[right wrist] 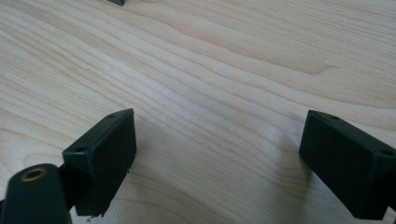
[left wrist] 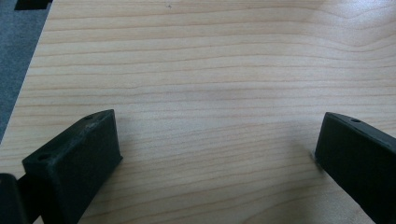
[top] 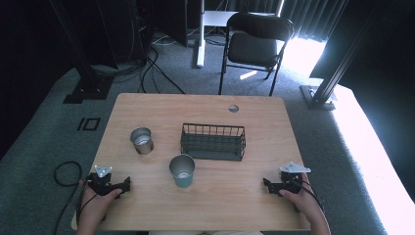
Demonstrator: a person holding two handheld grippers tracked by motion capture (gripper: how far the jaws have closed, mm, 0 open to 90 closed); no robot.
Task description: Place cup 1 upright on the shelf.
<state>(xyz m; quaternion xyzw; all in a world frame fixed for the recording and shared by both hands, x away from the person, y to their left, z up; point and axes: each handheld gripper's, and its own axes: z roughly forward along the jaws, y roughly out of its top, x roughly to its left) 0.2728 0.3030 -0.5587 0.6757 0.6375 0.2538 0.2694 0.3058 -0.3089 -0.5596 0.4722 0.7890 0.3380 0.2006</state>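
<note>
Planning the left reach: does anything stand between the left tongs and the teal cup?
Nothing visible does. Bare table lies between the left tongs and the teal cup; the steel cup stands farther back, off that line.

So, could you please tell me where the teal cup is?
In the high view, the teal cup stands near the table's middle, just in front of the wire basket's left end.

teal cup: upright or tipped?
Upright. The teal cup stands on the table with its open mouth facing up, apart from both grippers.
</note>
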